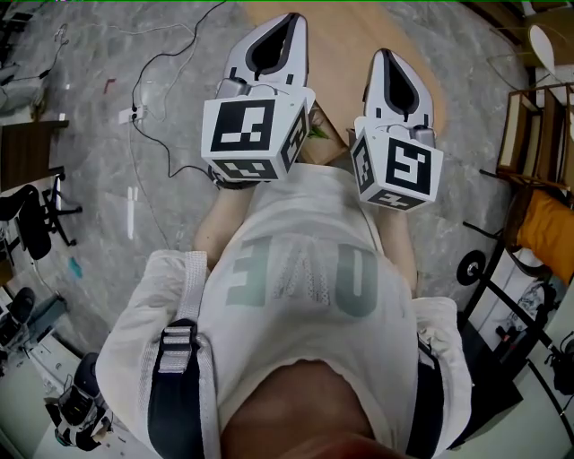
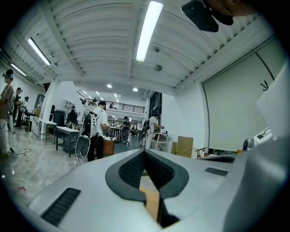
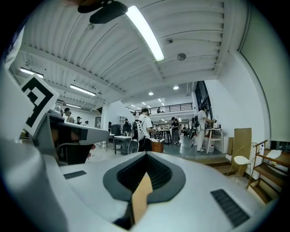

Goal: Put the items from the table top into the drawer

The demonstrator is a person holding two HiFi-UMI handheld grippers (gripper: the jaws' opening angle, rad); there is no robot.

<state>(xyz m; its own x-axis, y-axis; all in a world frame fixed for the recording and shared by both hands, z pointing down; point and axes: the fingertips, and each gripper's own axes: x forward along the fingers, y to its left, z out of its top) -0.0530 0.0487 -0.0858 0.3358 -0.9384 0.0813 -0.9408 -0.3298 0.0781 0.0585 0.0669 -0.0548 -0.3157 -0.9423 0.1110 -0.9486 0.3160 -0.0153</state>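
Note:
In the head view both grippers are held out level in front of the person's chest, side by side. My left gripper [image 1: 291, 18] has its jaws closed tip to tip with nothing between them, as its own view shows [image 2: 145, 152]. My right gripper [image 1: 386, 54] is likewise shut and empty [image 3: 146, 154]. A tan wooden table top [image 1: 345, 36] lies beyond and below the two grippers. No item on it and no drawer can be seen. Both gripper views look out level across a large hall.
Cables [image 1: 152, 81] trail over the grey stone floor at the left. A wooden shelf [image 1: 538, 134] stands at the right, a black chair [image 1: 36, 215] at the left. Several people [image 2: 95, 129] stand at tables far off in the hall.

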